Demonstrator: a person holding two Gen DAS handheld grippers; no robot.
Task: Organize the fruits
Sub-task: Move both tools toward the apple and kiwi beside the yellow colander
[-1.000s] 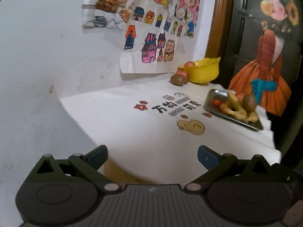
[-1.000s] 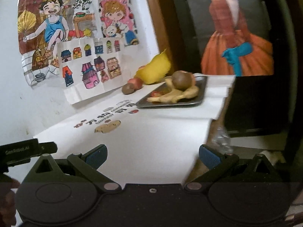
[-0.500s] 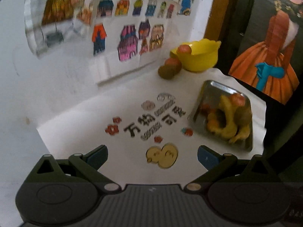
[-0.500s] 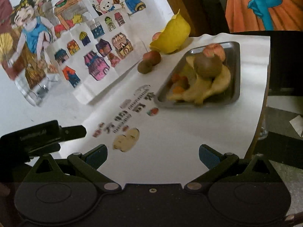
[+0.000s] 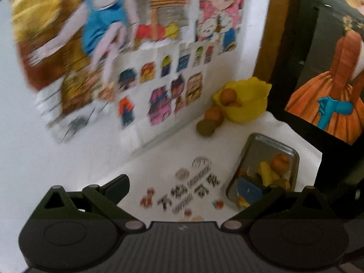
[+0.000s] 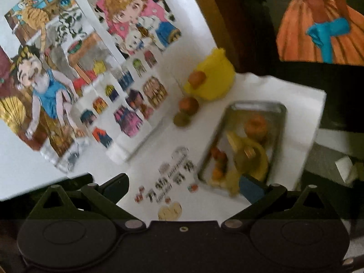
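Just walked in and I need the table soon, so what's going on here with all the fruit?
A person holds a gripper in each hand, sorting fruit. Both the left gripper and the right gripper are open and empty, above the white table. Most fruit lies piled on a metal tray. A yellow bowl by the wall holds one fruit, and two more fruits sit on the table beside it. Nothing is picked up yet.

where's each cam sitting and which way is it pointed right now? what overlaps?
Left wrist: on the left gripper, angled down at the table; its open fingers show.
Right wrist: on the right gripper, facing likewise; open fingers show.
Shared: yellow bowl, metal tray, wall drawings.
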